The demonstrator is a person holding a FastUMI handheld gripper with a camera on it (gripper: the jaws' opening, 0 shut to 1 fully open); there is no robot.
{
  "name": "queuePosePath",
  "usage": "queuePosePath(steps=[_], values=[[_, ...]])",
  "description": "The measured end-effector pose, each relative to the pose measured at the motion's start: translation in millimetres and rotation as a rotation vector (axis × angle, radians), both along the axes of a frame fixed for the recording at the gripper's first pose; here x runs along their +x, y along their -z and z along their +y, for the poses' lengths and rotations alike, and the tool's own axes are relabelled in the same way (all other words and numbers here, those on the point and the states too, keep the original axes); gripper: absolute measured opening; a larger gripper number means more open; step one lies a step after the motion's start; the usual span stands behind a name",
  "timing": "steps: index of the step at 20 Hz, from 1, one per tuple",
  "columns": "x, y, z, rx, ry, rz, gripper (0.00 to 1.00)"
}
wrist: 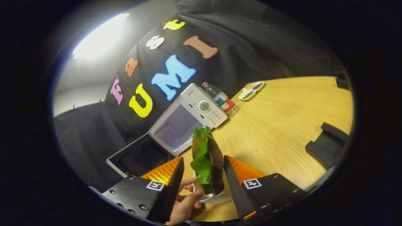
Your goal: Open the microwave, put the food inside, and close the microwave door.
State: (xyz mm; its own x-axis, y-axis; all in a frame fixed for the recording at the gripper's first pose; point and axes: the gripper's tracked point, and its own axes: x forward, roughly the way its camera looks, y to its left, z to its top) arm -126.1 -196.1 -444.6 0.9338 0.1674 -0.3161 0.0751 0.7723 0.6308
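Observation:
A burger [211,163] with green lettuce stands on a small white plate [216,197] between the fingers of my gripper [203,158]. The right finger lies against the burger's side, while a gap remains on the left, so the gripper is open. A person's hand [185,204] holds the plate from below, beside the left finger. Beyond the fingers the white microwave [204,108] stands on the wooden table [282,125]. Its door [138,157] is swung wide open and the pale cavity [176,128] is bare.
A plastic water bottle [221,100] stands just past the microwave's control panel. Farther back on the table lies a white divided dish [252,90] with dark food. Black blocks [326,144] sit on the table off to the right of the fingers.

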Motion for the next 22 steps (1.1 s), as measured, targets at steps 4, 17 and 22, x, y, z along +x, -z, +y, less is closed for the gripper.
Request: queuePosePath(steps=[4,17,22], values=[[-1,-3,7,-0.053,-0.017,-0.024,0.41],[36,-68,44,-0.073,-0.085,-0.077,0.29],[105,-82,97,-0.029,-0.148,-0.074,0.29]])
